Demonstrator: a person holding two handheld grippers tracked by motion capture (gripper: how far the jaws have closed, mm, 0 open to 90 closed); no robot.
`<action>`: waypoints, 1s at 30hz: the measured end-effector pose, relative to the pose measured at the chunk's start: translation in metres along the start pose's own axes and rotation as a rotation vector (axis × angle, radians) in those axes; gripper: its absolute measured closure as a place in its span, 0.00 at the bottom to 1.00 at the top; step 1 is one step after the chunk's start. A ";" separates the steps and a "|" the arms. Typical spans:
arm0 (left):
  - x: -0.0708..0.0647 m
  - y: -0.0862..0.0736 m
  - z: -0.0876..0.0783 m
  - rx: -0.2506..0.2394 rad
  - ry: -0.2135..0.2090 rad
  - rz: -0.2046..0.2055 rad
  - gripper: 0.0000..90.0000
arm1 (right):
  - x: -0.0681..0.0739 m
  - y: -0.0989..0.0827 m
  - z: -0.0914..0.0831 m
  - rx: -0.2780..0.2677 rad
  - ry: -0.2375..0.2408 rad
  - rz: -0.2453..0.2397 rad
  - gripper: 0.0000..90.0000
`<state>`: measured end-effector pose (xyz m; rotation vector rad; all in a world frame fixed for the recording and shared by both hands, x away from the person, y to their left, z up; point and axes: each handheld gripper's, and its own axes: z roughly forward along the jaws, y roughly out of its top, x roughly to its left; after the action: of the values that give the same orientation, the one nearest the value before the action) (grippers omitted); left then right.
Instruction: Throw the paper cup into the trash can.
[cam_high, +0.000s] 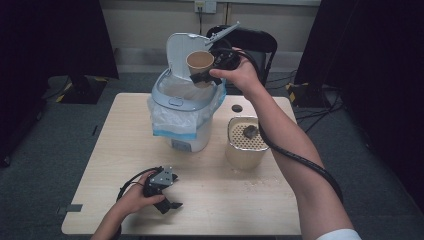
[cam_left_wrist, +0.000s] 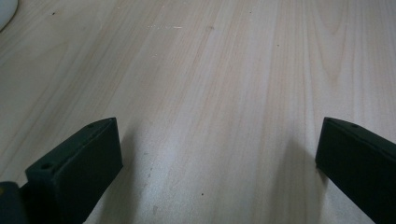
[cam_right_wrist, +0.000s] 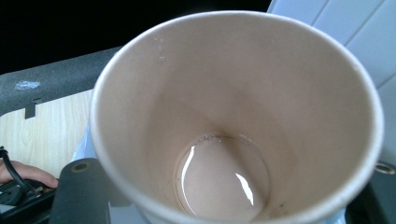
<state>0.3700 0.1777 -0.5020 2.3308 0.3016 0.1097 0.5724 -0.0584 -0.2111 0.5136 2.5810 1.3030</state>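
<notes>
my right tongs clamp the tan paper cup, tipped over the open white lined bin at upper centre; dumping remains. left tongs idle wide open on the bench.

Pale colours on light wood

At upper centre a tan paper cup with a beige inside; a white bin with a pale blue liner edge; black tongs; a light wood-grain tabletop; a cream strainer tub.
</notes>
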 end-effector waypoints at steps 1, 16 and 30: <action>0.000 0.000 0.000 0.000 -0.001 0.003 0.00 | 0.000 0.000 0.002 0.003 0.000 0.001 0.31; 0.000 0.000 0.000 -0.002 -0.002 0.002 0.00 | -0.003 0.000 0.021 -0.002 -0.004 0.013 0.31; 0.000 0.000 0.000 -0.002 0.001 0.001 0.00 | -0.001 -0.003 0.038 0.007 -0.006 0.010 0.31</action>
<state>0.3700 0.1776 -0.5022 2.3286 0.3011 0.1117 0.5855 -0.0327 -0.2357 0.5313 2.5825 1.2936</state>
